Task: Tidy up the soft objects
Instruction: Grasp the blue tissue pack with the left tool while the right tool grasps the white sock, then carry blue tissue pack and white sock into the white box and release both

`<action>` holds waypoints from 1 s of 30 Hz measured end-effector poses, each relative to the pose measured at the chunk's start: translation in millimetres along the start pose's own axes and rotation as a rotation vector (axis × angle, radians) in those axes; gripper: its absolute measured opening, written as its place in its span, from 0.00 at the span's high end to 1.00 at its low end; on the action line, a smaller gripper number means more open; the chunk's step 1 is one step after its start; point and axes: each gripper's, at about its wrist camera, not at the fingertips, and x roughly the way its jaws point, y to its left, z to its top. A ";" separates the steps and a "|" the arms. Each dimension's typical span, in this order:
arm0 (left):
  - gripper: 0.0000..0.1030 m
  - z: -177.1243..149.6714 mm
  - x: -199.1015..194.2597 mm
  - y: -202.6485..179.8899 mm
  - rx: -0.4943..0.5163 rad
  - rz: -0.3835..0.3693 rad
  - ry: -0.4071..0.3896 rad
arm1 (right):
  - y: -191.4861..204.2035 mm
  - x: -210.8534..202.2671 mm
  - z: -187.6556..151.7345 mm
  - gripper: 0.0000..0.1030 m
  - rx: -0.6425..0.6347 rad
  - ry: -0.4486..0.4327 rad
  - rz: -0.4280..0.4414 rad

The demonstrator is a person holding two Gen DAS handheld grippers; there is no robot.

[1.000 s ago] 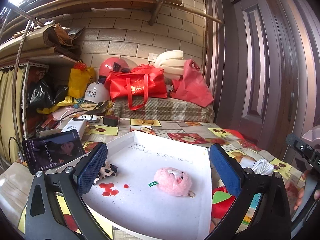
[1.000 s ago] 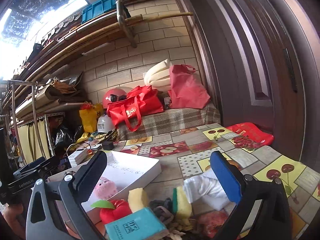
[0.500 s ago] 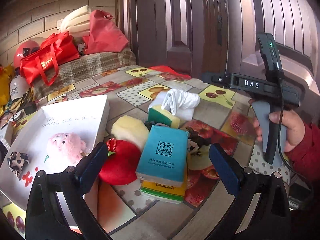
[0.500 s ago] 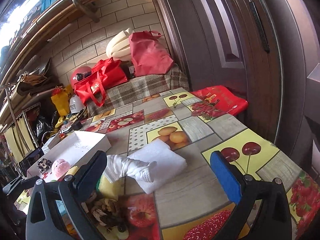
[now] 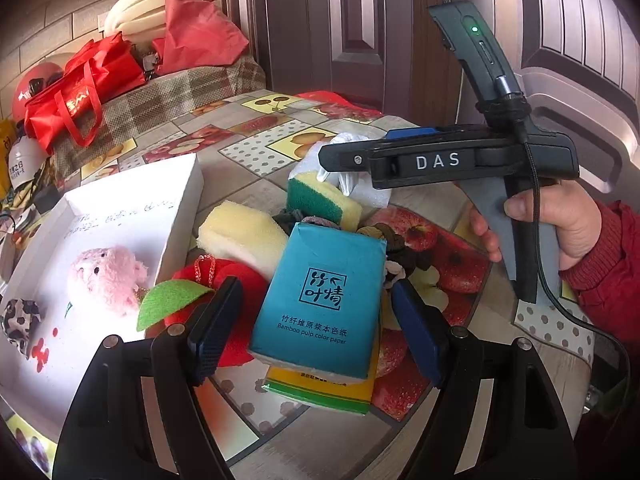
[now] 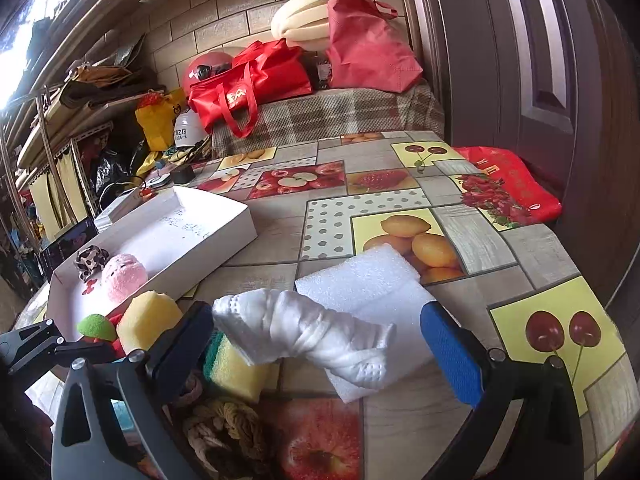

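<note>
**Both grippers close in on the pile**

The left gripper (image 5: pixel 316 324) has dropped closer since half a second ago; its spread fingers now flank the blue tissue pack (image 5: pixel 320 300) without gripping. The right gripper (image 6: pixel 320 344), wide open and empty, now straddles the white glove (image 6: pixel 304 332). The pink plush (image 5: pixel 104 276) stays in the white tray (image 5: pixel 184 200) at left.

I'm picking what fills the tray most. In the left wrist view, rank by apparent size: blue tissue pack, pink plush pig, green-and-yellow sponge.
1. blue tissue pack, though nearest the camera, which inflates it.
2. and 3. pink plush pig and green-and-yellow sponge look alike; unranked.
</note>
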 end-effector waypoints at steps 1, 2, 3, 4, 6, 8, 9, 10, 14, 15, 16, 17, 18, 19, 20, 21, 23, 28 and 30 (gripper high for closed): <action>0.25 0.0 0.5 0.1 0.000 -0.001 0.002 | -1.4 5.8 0.0 0.09 0.005 0.031 0.009; 0.28 0.0 0.4 0.4 0.000 -0.001 0.002 | -3.0 9.2 -0.2 0.24 0.012 0.051 0.020; 0.43 0.1 -0.2 1.0 -0.003 -0.004 -0.002 | -3.7 8.6 -0.3 0.29 0.016 0.049 0.027; 0.45 1.0 0.0 2.2 -0.008 -0.016 -0.007 | -3.4 4.6 -0.9 0.35 0.012 0.031 0.033; 0.48 0.5 -3.1 5.8 -0.025 -0.026 -0.025 | 1.1 -3.8 -3.1 0.51 -0.018 0.003 0.032; 0.51 -0.5 -9.4 9.4 -0.044 -0.024 -0.057 | 4.8 -15.3 -4.3 0.53 -0.036 -0.053 0.019; 0.52 -0.5 -12.3 11.2 -0.053 -0.020 -0.073 | 6.2 -21.6 -5.0 0.53 -0.042 -0.085 0.014; 0.52 -0.9 -15.7 12.3 -0.060 -0.016 -0.092 | 7.3 -27.1 -5.4 0.53 -0.047 -0.114 0.009; 0.52 -3.9 -31.0 13.0 -0.065 0.007 -0.173 | 7.5 -50.0 -9.6 0.54 -0.043 -0.238 -0.019; 0.52 -4.2 -33.7 12.2 -0.062 0.014 -0.188 | 7.0 -53.8 -9.9 0.54 -0.034 -0.259 -0.022; 0.52 -3.8 -35.1 11.4 -0.058 0.022 -0.199 | 6.4 -57.8 -11.3 0.54 -0.023 -0.273 -0.020; 0.52 -4.0 -36.8 10.6 -0.054 0.031 -0.209 | 6.1 -61.8 -13.0 0.53 -0.010 -0.287 -0.018; 0.52 -4.5 -39.0 10.4 -0.052 0.041 -0.222 | 6.4 -65.8 -14.0 0.53 0.002 -0.302 -0.015; 0.52 -5.1 -42.0 10.6 -0.053 0.049 -0.238 | 7.0 -69.8 -15.0 0.53 0.012 -0.318 -0.013; 0.52 -6.4 -45.6 11.6 -0.056 0.054 -0.255 | 7.9 -73.1 -15.7 0.53 0.020 -0.333 -0.013; 0.52 -7.4 -48.9 13.7 -0.065 0.058 -0.271 | 8.9 -76.5 -16.4 0.53 0.026 -0.348 -0.012; 0.52 -8.4 -52.9 20.2 -0.094 0.063 -0.294 | 12.6 -81.9 -18.0 0.53 0.034 -0.370 -0.004; 0.52 -12.5 -59.4 34.2 -0.148 0.105 -0.329 | 27.4 -85.5 -19.4 0.53 0.012 -0.392 0.005; 0.52 -14.3 -61.9 36.3 -0.140 0.136 -0.342 | 33.0 -85.3 -19.7 0.53 0.000 -0.395 0.009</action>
